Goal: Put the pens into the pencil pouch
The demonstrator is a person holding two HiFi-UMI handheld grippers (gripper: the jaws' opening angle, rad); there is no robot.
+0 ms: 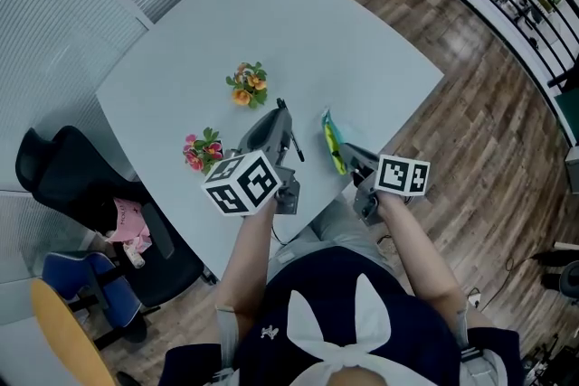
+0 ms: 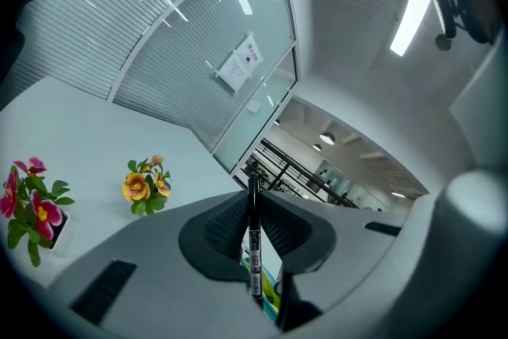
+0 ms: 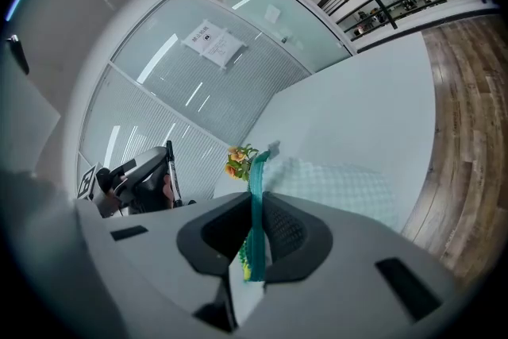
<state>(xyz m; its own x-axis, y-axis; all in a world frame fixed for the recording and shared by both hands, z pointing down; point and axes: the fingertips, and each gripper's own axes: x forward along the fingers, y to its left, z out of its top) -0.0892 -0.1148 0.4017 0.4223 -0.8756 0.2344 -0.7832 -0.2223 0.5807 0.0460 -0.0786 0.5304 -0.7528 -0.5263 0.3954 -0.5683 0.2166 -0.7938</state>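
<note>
My left gripper (image 1: pixel 288 129) is shut on a black pen (image 2: pixel 254 238), which stands upright between the jaws; the pen (image 1: pixel 289 133) shows as a thin dark stick above the table. My right gripper (image 1: pixel 348 156) is shut on the edge of the green pencil pouch (image 1: pixel 333 140), holding it up off the table near the front edge. In the right gripper view the pouch's teal zipper edge (image 3: pixel 257 210) runs up between the jaws and its mesh side (image 3: pixel 333 182) spreads to the right. The left gripper (image 3: pixel 159 171) with the pen is to the pouch's left, apart from it.
Two small flower decorations sit on the pale table (image 1: pixel 298 41): an orange one (image 1: pixel 247 86) and a pink one (image 1: pixel 203 151). A black office chair (image 1: pixel 81 185) stands at the table's left. Wooden floor (image 1: pixel 488 131) lies to the right.
</note>
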